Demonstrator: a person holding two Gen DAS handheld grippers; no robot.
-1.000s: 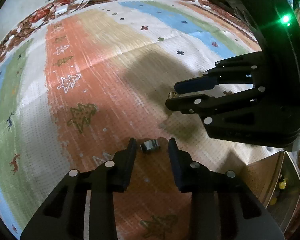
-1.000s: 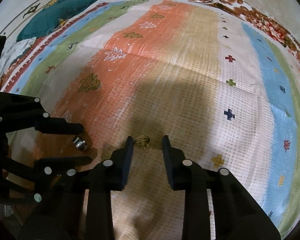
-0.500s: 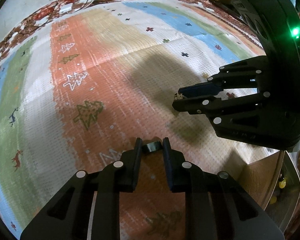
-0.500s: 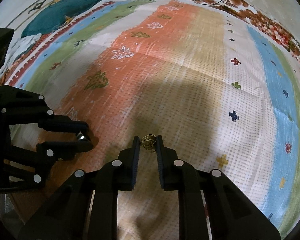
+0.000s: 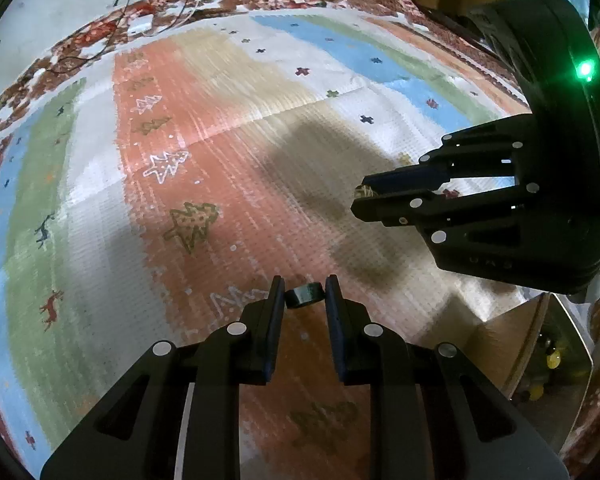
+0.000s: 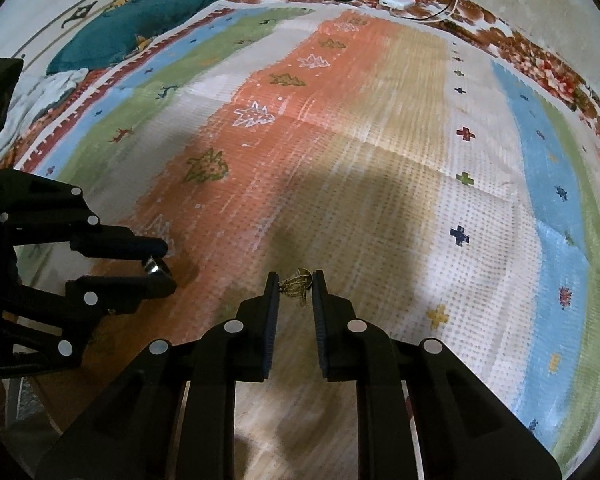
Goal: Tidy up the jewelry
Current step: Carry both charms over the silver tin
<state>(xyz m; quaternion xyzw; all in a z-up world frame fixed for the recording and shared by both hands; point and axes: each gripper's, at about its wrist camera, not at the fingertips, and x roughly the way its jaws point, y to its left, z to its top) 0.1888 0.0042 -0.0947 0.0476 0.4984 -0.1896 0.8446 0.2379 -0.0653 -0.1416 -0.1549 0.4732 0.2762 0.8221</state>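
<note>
Left wrist view first: the left gripper (image 5: 305,295) reaches forward and low over the rug (image 5: 228,184), its two black fingers drawn in close, and a small dark ring (image 5: 305,296) sits pinched right at the tips. It's a short, stubby band, rounded, with a dull metallic look, lying almost flat between the pads. Off to the right, the right gripper (image 5: 362,198) comes in sideways, fingers stacked one above the other and nearly together, with a scrap of pale gold just poking out at the tips. A green light (image 5: 586,69) glows on its bulky black housing.

Over to the right wrist view: the right gripper (image 6: 296,284) points ahead along the rug, fingers narrow, clamped on a gold earring (image 6: 297,283). It's a tangle of thin wire loops, bright and fine, part of it dangling down between the ribbed pads. At the left edge, the left gripper (image 6: 160,266) shows in profile with the ring (image 6: 153,267) catching a glint of silver between its fingertips.

Underneath, the rug is flat woven, with a coarse grid texture, banded in orange, tan, white, blue and green and dotted with little trees and crosses. A teal cushion (image 6: 140,12) lies at its far left corner, and a white adapter (image 6: 397,1) with cables sits at the far edge.
</note>
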